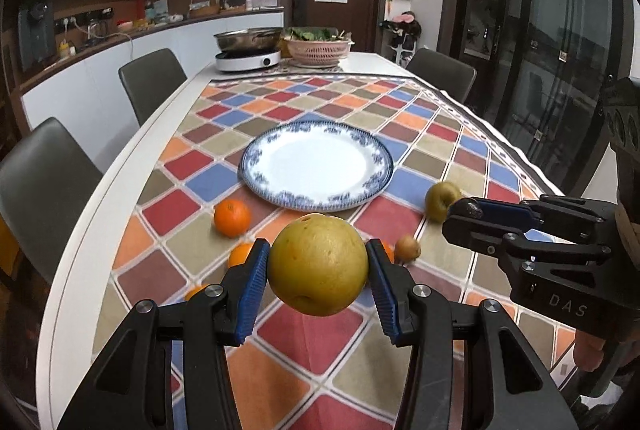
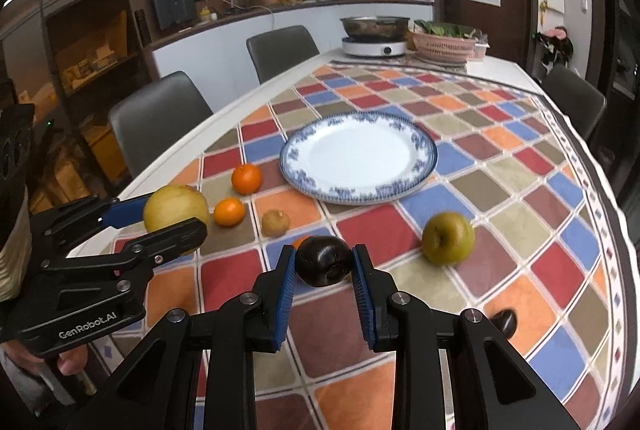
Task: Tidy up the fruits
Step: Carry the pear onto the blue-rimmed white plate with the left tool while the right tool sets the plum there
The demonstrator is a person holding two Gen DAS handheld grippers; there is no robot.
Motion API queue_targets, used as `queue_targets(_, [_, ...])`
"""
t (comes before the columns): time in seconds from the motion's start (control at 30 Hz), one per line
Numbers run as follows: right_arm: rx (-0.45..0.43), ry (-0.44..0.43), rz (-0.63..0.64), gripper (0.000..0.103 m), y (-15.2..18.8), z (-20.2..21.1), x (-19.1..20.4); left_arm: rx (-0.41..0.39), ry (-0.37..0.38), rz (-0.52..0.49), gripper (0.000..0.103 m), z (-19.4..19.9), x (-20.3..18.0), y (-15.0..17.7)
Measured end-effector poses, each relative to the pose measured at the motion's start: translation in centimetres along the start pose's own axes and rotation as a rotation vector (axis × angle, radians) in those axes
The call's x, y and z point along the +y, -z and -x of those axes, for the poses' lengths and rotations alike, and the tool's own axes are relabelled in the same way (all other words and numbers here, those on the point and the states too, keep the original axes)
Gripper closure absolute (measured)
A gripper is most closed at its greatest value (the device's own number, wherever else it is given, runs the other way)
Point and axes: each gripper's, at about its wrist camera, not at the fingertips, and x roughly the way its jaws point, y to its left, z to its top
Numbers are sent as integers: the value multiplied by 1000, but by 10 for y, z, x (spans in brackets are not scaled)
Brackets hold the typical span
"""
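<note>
The blue-rimmed plate (image 1: 316,166) lies bare on the checked tablecloth (image 1: 344,110), straight ahead of both grippers and below them, so each fruit in hand has to travel forward and down to reach it. The left gripper (image 1: 318,268) is closed partway on a large yellow pear (image 1: 318,264), its blue pads (image 1: 252,290) pressing the fruit's two sides, the pear clear of the cloth. The right gripper (image 2: 324,266) is closed nearly as far as it goes on a small dark round fruit (image 2: 323,261), also lifted. Judging by the views, neither is clearly nearer. Loose on the cloth remain an orange (image 2: 246,179) and a smaller orange (image 2: 229,212) ahead and left of the right gripper, a small brown fruit (image 2: 275,222), a green pear (image 2: 448,238) just ahead-right, and another dark fruit (image 2: 505,322) near its right side.
</note>
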Motion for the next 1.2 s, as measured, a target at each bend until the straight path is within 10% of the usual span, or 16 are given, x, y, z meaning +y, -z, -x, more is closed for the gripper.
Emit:
queue_targets(0.7, [9,-9,43,74,-96,-47,-27,19,25,-90,55,-57,17,-90])
queue_targets(1.2, [184,-31,-39,74,-147,-141,-71,132,86,-38,55,-150,45,-139])
